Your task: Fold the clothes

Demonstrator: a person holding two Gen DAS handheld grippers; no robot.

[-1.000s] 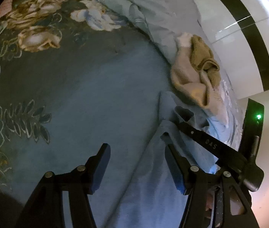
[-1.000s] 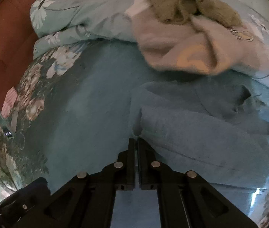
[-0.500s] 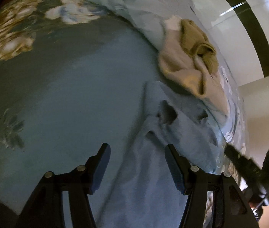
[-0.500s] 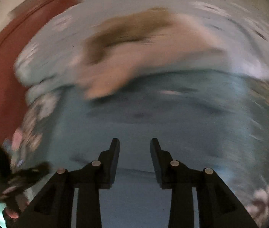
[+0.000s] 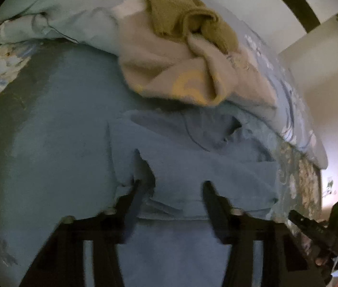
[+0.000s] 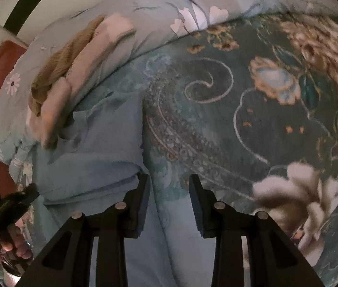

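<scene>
- Blue cloth, a soft garment (image 5: 193,162), lies crumpled on the bed straight ahead of my left gripper (image 5: 172,186), its folded lower edge running across between my 2 left fingers.
- My left jaws are closing; the left finger (image 5: 138,191) sits at a notch in the cloth's edge, but blur keeps me from telling whether either pad presses on it.
- Beyond my left fingertips, past the blue garment, a beige fleece piece (image 5: 169,71) with a yellow mark is heaped on a pale floral duvet (image 5: 73,16), with an olive knit (image 5: 188,21) bunched on top of it.
- My right gripper (image 6: 169,184) stands partly open with nothing between the pads.
- From the right wrist, the blue garment is to the left of my fingers, its edge just beside the left pad (image 6: 142,189); I cannot tell if they touch.
- Ahead and to the right of those fingers spreads the dark floral bedspread (image 6: 264,119).
- Far left of my right fingers, my other hand (image 6: 16,244) grips its black tool.
</scene>
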